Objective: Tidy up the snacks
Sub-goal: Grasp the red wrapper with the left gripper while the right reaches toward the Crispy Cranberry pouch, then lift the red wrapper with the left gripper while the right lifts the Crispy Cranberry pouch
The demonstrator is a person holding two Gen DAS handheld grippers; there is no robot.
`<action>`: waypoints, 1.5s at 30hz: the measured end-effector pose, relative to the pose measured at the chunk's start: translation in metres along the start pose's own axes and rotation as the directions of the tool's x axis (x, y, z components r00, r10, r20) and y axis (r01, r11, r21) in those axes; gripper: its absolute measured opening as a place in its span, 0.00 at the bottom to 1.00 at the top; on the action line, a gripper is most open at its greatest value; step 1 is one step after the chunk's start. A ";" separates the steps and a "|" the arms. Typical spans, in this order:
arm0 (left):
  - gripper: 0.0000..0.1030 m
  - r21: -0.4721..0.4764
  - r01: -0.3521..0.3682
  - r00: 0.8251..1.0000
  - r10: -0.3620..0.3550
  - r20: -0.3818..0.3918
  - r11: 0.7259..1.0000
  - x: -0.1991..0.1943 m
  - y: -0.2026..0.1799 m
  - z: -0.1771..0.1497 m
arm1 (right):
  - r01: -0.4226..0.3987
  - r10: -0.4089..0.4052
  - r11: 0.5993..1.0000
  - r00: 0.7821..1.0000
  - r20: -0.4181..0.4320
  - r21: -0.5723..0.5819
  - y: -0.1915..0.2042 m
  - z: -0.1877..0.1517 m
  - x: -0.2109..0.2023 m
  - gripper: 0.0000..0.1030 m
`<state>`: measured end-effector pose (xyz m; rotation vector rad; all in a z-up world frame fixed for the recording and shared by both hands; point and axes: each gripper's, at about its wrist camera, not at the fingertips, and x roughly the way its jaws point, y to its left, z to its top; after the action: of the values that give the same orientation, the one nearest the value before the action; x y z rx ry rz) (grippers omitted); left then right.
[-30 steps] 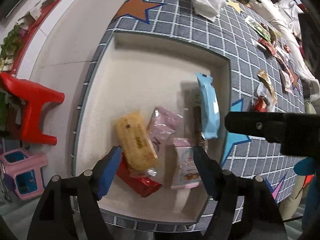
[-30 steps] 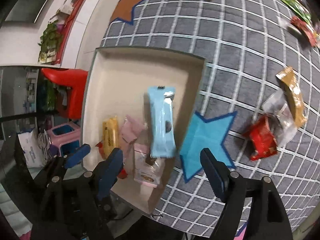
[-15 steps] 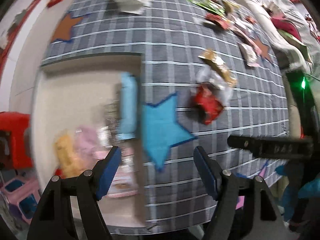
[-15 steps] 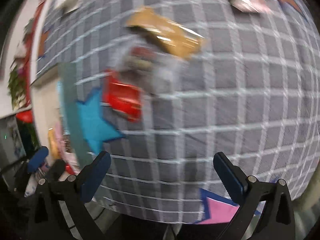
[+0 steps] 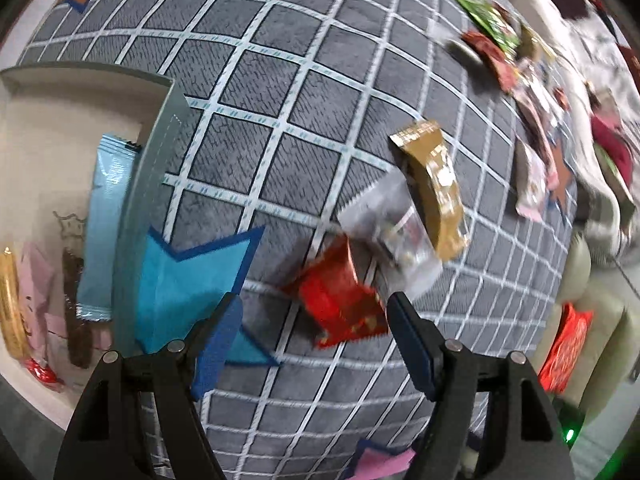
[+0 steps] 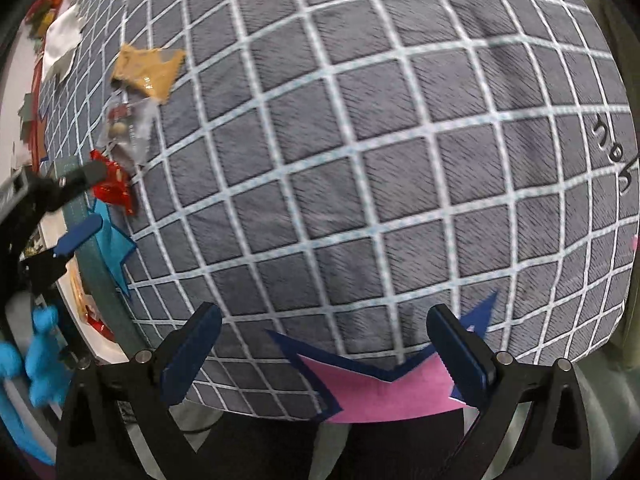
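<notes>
Notably, writing: none can be read on the blurred wrappers.
Left gripper [image 5: 312,334]: fingers held partly open, empty, above the red snack packet [image 5: 340,300].
Right gripper [image 6: 320,350]: fingers spread wide, empty.
Tray [image 5: 138,208]: far left, blue bar [image 5: 105,220] inside.
Change: tray was centred earlier; blue bar since released.

One tray [image 5: 156,184] holds five visible snack packets: one light blue [image 5: 106,216], one brown [image 5: 76,312], one pink [image 5: 34,280], one yellow [image 5: 10,304] and one red [image 5: 42,372]. Just beside it on the checked cloth [image 5: 304,128] lie three clustered packets: one red [image 5: 340,300], one clear [image 5: 394,228], one gold [image 5: 436,188]. Farther packets are too blurred to count.
</notes>
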<state>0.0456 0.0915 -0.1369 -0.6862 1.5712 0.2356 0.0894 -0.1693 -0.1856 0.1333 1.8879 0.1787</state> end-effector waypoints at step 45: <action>0.39 0.337 -0.269 0.963 0.252 0.093 0.902 0.025 -0.062 -0.050 | 0.272 -0.201 0.923 0.943 0.265 -0.271 0.094 0.171 -0.053 0.41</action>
<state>0.0386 0.0081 -0.1383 -0.1912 1.6047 0.1639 0.2690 -0.0764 -0.1718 -0.2761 1.6039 0.2724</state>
